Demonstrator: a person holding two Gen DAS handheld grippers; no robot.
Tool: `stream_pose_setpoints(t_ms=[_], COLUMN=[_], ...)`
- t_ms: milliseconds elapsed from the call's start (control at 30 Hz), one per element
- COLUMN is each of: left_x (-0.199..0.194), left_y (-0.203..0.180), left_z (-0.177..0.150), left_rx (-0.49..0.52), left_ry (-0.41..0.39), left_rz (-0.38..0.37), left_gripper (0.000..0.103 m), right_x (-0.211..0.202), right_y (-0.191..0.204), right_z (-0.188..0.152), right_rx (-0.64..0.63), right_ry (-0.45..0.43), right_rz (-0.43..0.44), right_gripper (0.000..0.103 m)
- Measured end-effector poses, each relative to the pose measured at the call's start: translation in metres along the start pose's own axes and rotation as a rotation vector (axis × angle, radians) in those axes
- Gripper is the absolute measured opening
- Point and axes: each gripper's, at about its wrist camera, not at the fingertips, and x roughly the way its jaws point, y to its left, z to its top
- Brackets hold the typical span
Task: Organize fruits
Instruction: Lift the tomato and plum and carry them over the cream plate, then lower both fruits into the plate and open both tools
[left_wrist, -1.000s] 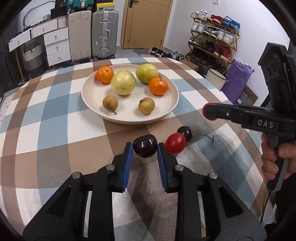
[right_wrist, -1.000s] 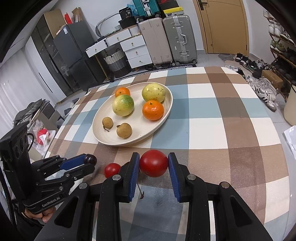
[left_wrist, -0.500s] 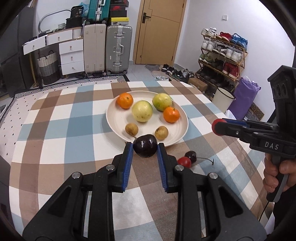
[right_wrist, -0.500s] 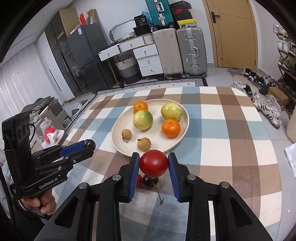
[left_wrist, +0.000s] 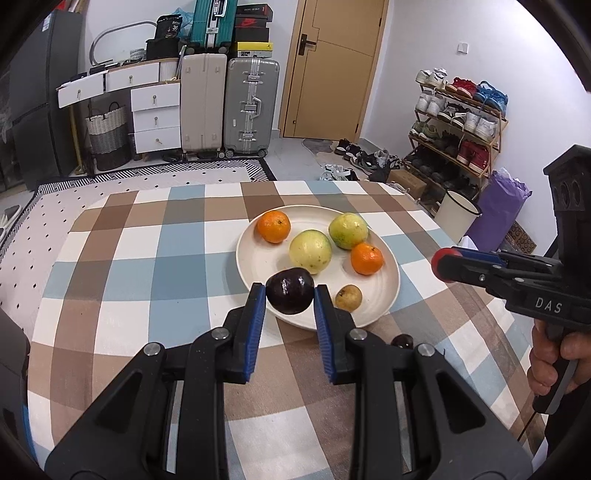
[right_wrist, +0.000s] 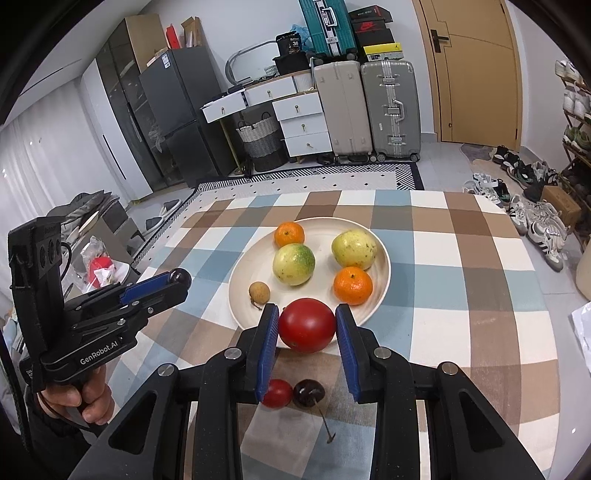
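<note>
Checked table (left_wrist: 147, 258) now lower; both claws raised toward plate (left_wrist: 255, 266).

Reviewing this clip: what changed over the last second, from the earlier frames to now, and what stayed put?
Both grippers rose and drew back from the tabletop, each carrying its fruit: the left gripper kept the dark purple cherry, the right gripper the round red tomato. Nothing was released. The small red tomato and stemmed dark cherry stayed on the checked tablecloth; the cream plate of fruit is unchanged.
</note>
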Motion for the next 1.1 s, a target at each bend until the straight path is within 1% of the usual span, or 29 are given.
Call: stream_pose_setpoints(t_ms=[133, 467, 833, 1100], left_x=[0.013, 0.055, 0.098, 0.12], left_y=[0.005, 0.012, 0.012, 0.013], left_z=[0.004, 0.018, 0.026, 0.028], left_rx=[-0.007, -0.008, 0.015, 0.029], left_ry=[0.005, 0.032, 0.055, 0.075], left_rz=[0.003, 0.017, 0.04, 0.057], left_gripper=[0.024, 0.024, 0.024, 0.024], right_x=[0.012, 0.05, 0.089, 0.108], right_y=[-0.004, -0.007, -0.014, -0.018], right_z=[0.005, 0.017, 0.029, 0.035], right_rx=[0.016, 0.042, 0.052, 0.066], right_ry=[-0.001, 0.012, 0.02, 0.021], right_rz=[-0.012, -0.004, -0.011, -0.013], right_gripper=[0.032, 0.032, 0.032, 0.032])
